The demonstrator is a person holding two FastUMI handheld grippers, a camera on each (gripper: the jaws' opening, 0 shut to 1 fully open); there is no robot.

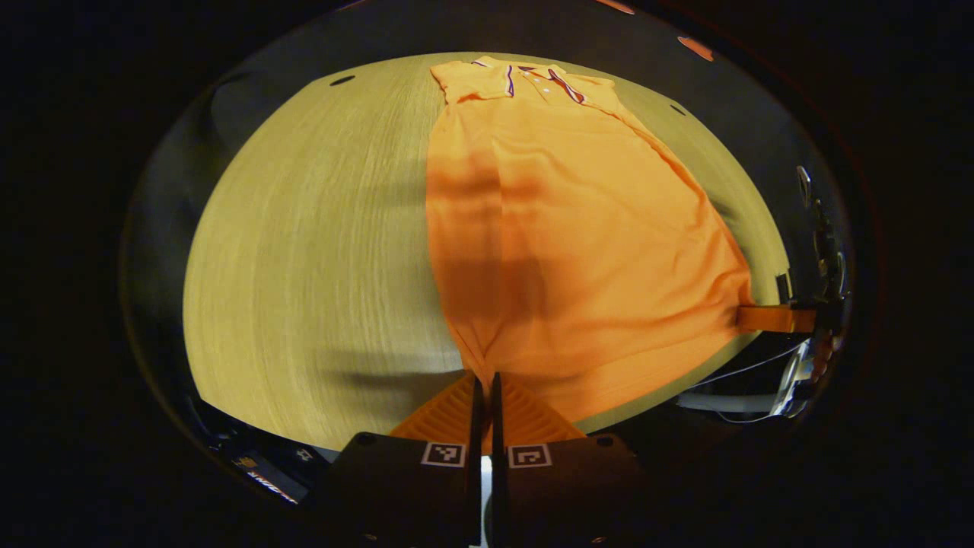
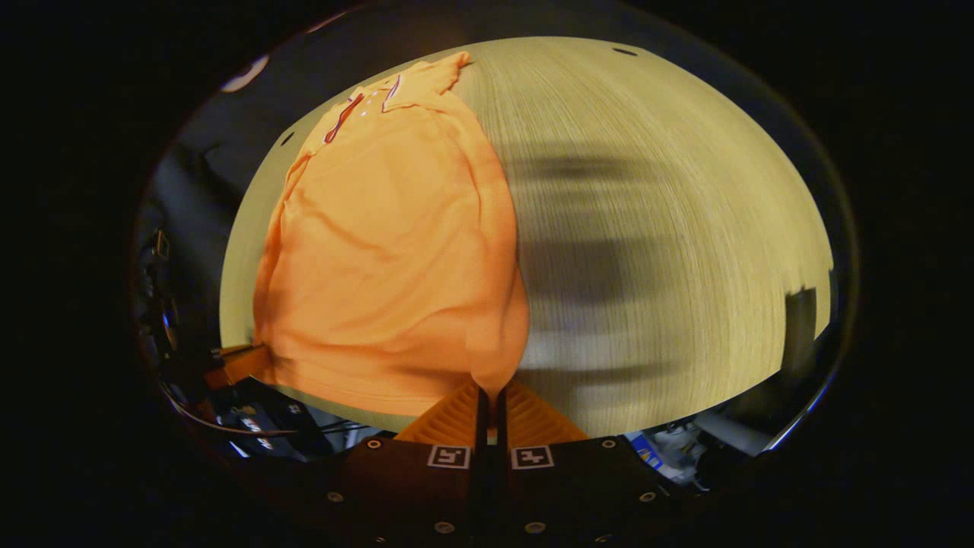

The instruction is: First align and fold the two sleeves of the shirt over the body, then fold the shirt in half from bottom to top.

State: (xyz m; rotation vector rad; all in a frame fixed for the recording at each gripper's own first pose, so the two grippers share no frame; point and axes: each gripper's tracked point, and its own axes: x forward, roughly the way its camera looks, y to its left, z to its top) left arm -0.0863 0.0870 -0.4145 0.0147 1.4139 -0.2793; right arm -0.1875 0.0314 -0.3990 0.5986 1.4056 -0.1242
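Two grippers are each pinching a bottom corner of the orange shirt (image 1: 563, 251), which is lying flat and lengthwise on the pale wooden table (image 1: 304, 266) with its collar (image 1: 536, 76) at the far end. In the left gripper view, the left gripper (image 1: 485, 388) is showing its fingers drawn narrowly together on the hem corner nearest the camera, the cloth bunching into the slit between them. Far off at the right edge of that view, the right gripper (image 1: 761, 317) is gripping the other hem corner, pulling the fabric to a point. In the right gripper view, the right gripper (image 2: 491, 399) is likewise closing its fingers tightly on a tongue of orange cloth hanging between them, while the left gripper (image 2: 243, 361) is appearing at the lower left beside the hem. The sleeves are lying folded in over the body. The collar is carrying dark and red striped trim with small white buttons; no readable brand or lettering is showing on the shirt. Square black-and-white coded markers (image 1: 487, 455) are sitting on each gripper's body.
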